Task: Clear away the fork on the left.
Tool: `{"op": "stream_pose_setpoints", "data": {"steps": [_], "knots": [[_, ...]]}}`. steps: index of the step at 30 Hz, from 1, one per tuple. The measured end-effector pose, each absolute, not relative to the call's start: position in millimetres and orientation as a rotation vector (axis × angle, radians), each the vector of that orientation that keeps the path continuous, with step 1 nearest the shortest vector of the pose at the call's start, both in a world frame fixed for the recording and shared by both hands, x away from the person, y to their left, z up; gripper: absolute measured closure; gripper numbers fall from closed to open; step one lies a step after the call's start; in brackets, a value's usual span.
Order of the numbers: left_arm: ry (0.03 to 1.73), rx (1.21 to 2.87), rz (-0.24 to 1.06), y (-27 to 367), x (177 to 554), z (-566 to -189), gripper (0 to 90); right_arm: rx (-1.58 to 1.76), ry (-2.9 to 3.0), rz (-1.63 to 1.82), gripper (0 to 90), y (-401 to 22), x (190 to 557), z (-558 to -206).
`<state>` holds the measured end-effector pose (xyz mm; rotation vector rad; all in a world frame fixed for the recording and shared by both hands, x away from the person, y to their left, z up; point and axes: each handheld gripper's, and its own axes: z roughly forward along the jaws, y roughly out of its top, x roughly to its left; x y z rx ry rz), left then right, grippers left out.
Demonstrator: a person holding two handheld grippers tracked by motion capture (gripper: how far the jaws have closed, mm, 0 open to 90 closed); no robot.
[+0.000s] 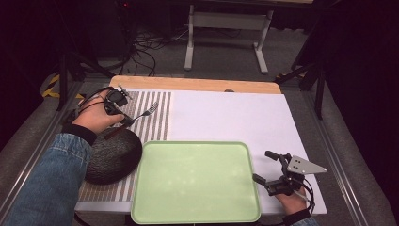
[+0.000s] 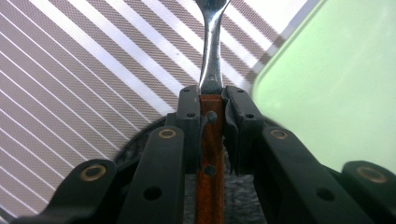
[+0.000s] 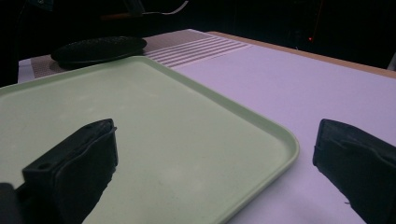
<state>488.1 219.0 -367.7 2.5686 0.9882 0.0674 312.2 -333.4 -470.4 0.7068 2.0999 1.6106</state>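
Where the striped placemat (image 1: 150, 117) covers the tabletop's (image 1: 226, 117) left edge, the left hand-held gripper (image 1: 123, 117) is clamped on a wooden-handled fork (image 1: 141, 114), tines raised over the stripes. Dark round plate (image 1: 113, 155) lies just beside. Green tray (image 1: 195, 181) sits against the near edge. Near the right corner, the right hand-held gripper (image 1: 266, 165) rests, jaws apart.

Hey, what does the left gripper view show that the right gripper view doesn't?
Left gripper view alone: the fork's wooden handle clamped between the left gripper's jaws, metal neck pointing out over the striped mat. Right gripper view alone: the right gripper's jaws standing wide apart and empty, over the near corner of the tray, with bare white table beyond. Both share the green tray, the striped mat and the dark textured plate.
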Motion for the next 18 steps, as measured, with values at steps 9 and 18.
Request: {"op": "stream_pose_setpoints", "data": {"steps": [9, 18], "knots": [[1.061, 2.457, -0.015, 214, 470, -363, 77.7, 0.704, 2.099, 1.613, 0.4, -333, 313, -470], [1.104, 2.335, -0.092, 210, 447, -366, 77.7, 0.703, 2.097, 1.615, 0.4, -333, 313, -470]]}}
